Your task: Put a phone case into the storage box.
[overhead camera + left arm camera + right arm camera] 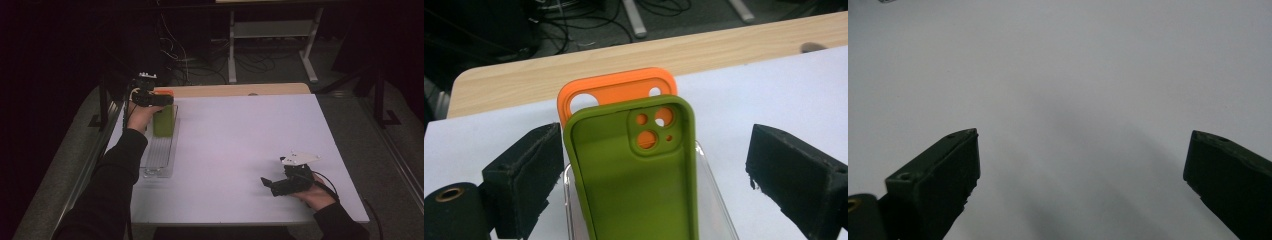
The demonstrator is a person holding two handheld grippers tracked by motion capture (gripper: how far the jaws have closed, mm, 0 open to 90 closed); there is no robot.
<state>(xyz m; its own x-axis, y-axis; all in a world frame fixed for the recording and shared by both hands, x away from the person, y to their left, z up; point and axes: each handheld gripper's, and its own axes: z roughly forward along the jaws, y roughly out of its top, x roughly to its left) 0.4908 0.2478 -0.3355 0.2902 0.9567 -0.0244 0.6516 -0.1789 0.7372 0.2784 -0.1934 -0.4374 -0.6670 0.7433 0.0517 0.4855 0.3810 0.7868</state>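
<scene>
Olive-green phone case (634,175) stands between the left gripper (651,170)'s parted jaws, untouched.
Brushed, it could topple from the clear rack (161,150) at the table (240,150)'s left edge onto the orange case (616,90); right gripper (1080,165) idles open.

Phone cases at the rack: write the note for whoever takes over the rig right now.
Left gripper: open, jaws either side of the green case, not pressing it.
Right gripper: open, nothing between the jaws, low over the white table.
Green case stands upright in the clear rack, with the orange case upright right behind it.
Done: both cases stand in the rack.
Left: probably withdraw the left gripper.
</scene>
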